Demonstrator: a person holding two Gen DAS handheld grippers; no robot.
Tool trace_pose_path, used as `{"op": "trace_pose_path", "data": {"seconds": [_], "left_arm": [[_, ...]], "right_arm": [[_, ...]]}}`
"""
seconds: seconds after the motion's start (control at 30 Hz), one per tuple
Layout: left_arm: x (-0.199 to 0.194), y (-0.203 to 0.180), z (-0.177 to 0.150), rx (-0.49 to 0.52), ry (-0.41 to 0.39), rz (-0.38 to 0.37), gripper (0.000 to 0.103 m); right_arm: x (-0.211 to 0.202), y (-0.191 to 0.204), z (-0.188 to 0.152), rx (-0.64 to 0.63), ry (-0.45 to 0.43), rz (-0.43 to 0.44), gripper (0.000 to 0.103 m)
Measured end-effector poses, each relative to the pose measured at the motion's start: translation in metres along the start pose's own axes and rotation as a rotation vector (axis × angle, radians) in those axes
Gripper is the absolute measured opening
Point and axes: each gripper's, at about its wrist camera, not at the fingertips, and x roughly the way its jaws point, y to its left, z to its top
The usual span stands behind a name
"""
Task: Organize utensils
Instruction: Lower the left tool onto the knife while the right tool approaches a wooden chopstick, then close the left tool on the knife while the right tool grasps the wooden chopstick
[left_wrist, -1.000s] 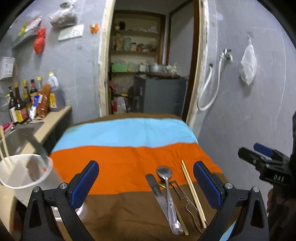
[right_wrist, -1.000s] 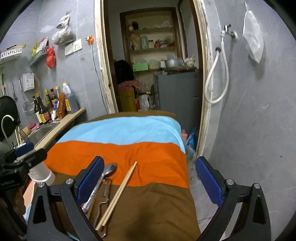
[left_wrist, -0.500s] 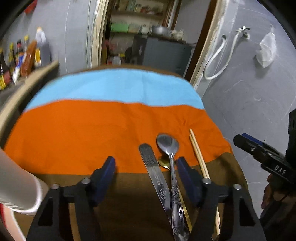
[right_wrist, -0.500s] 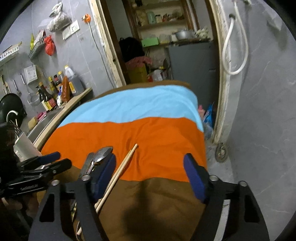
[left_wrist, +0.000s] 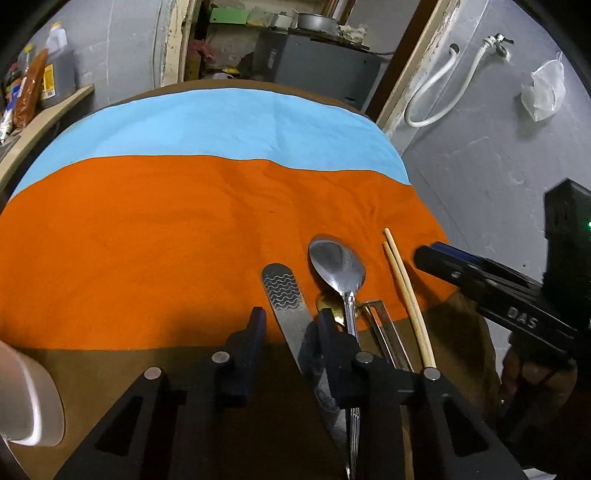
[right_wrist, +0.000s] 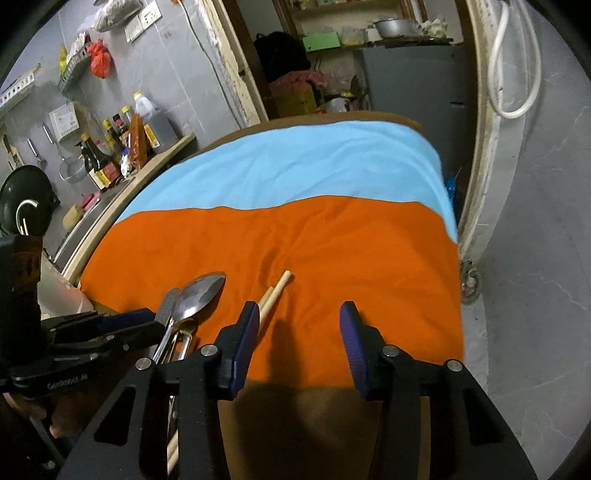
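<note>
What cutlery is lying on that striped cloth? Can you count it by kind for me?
Chopsticks: 2
Silver spoon: 1
Gold-coloured piece, mostly hidden: 1
Flat steel handle with wavy pattern: 1
Steel piece with slotted end: 1
Total: 6

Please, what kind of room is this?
Most likely a small home kitchen. Sauce bottles stand on a counter by the wall, a black wok hangs nearby, and a spoon and chopsticks lie on a striped cloth.
</note>
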Motion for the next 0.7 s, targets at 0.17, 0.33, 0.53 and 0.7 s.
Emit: {"op": "trace_pose_path", "data": {"seconds": [0.17, 0.33, 0.53, 0.7], "left_arm": [[0.002, 0.002, 0.002, -0.022, 0.005, -0.013, 0.023], [0.002, 0.001, 0.002, -0.038, 0.017, -0.031, 0.021], [0.001, 0.002, 0.001, -0.027, 0.028, -0.064, 0.02], [0.0, 0.005, 0.003, -0.049, 0.045, -0.078, 0.014]], "right_arm": [[0.016, 0.01, 0.002, -0.047, 0.047, -0.029, 0.032], [0.011, 0.01, 0.001, -0.047, 0.057, -0.06, 0.03], [0.003, 0.01, -0.008, -0.047, 0.083, -0.058, 0.028], [0.0, 0.008, -0.01, -0.035, 0.098, -0.033, 0.02]]}}
